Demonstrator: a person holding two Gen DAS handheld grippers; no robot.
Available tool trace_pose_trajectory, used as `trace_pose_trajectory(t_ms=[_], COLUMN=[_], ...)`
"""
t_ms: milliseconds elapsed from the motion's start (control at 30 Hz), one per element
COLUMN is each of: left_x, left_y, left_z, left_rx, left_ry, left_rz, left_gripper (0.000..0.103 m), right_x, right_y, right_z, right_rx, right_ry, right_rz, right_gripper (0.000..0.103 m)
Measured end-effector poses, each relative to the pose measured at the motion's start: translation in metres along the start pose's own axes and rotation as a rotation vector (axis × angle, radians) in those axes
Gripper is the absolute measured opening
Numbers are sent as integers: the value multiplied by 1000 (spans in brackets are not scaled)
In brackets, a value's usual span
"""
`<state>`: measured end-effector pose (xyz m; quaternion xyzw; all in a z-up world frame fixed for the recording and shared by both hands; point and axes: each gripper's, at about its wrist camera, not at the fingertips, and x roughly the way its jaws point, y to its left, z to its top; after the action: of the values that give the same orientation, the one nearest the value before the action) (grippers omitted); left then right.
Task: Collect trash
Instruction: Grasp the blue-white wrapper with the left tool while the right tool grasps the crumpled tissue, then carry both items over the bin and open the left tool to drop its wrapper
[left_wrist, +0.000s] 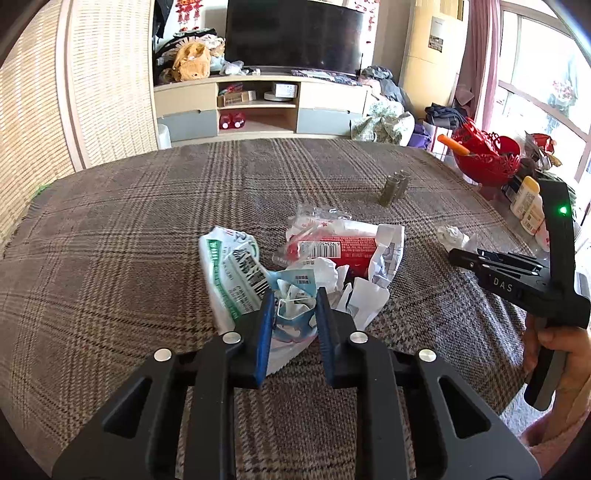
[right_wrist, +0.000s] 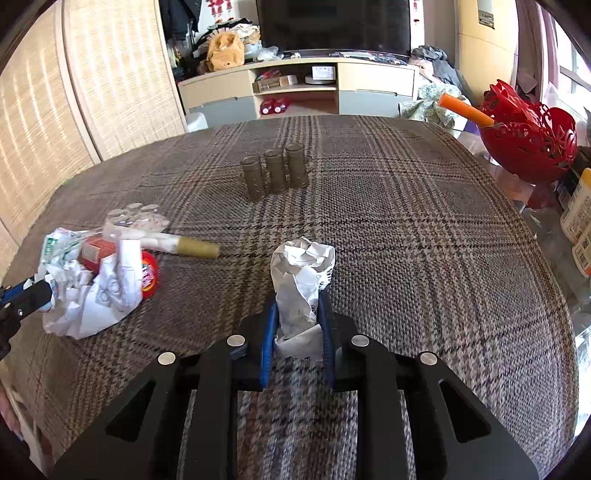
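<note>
L gripper (left_wrist: 294, 295) pinching crumpled blue-white plastic wrapper (left_wrist: 293, 314); R gripper (right_wrist: 297, 299) squeezing crumpled white paper ball (right_wrist: 301, 280) on plaid-cloth counter (right_wrist: 406, 229).

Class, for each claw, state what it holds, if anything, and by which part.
Left claw pinches a crumpled blue-and-white wrapper at the near edge of the trash pile. Right claw grips a crumpled white paper by its lower end.

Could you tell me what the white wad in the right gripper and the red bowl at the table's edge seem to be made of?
The white wad looks like thin matte paper: sharp creases, faint print, crushed between the right gripper pads. The red bowl looks like glossy moulded plastic, judging by its shiny highlights and openwork pattern, though lacquered metal cannot be ruled out.
</note>
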<state>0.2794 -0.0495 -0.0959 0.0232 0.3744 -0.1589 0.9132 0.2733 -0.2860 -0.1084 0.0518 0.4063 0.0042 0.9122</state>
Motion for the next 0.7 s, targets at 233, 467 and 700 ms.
trace_pose_trajectory(t_ms=[233, 467, 700], left_x=[-37, -88, -123], left_y=[1, -7, -21], left_z=[-12, -36, -80], left_rx=[-7, -15, -25], left_ry=[-33, -78, -64], left_rz=[10, 28, 19], left_gripper=[19, 20, 20], right_x=[-45, -107, -149], right_y=[12, 29, 42], right_z=[-14, -37, -77], right_rx=[-26, -69, -81], right_ry=[-65, -136, -154], right_rz=[34, 79, 127], right_gripper=[22, 22, 22])
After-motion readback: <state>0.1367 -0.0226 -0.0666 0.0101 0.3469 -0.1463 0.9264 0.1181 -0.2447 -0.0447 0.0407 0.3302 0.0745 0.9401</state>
